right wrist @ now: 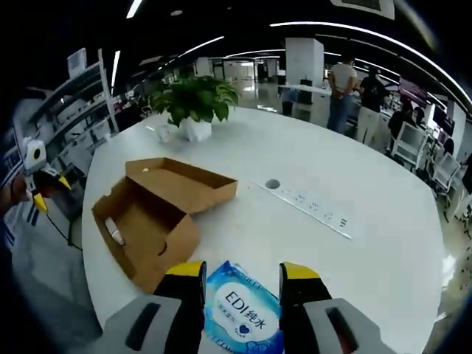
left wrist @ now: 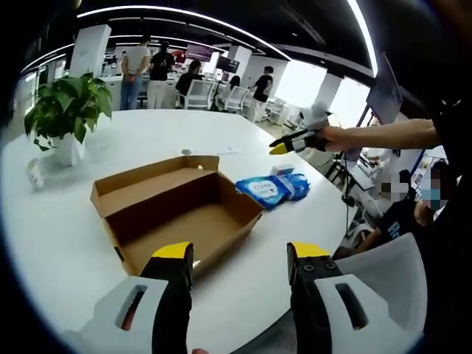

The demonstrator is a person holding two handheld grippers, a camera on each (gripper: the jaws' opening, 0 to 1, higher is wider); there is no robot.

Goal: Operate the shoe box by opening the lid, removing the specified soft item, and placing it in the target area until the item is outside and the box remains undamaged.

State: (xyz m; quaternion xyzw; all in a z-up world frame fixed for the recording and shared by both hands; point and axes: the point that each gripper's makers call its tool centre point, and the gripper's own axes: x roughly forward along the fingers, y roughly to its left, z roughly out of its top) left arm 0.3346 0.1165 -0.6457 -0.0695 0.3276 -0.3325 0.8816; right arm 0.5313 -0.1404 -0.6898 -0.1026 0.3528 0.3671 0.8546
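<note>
Wipes (right wrist: 240,308), already out of the open box (right wrist: 158,214), lie on the desk (right wrist: 369,177) just ahead of our right tool (right wrist: 242,271), long axis between its parted, empty jaws, while our left tool (left wrist: 240,257), open too, faces the box.

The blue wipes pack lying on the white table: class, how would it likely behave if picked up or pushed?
The blue wipes pack looks like a soft film pouch, so it would probably sag rather than stay stiff. Its glossy wrapper may slide easily on the smooth white table. Lying flat, it is unlikely to roll or tip.
</note>
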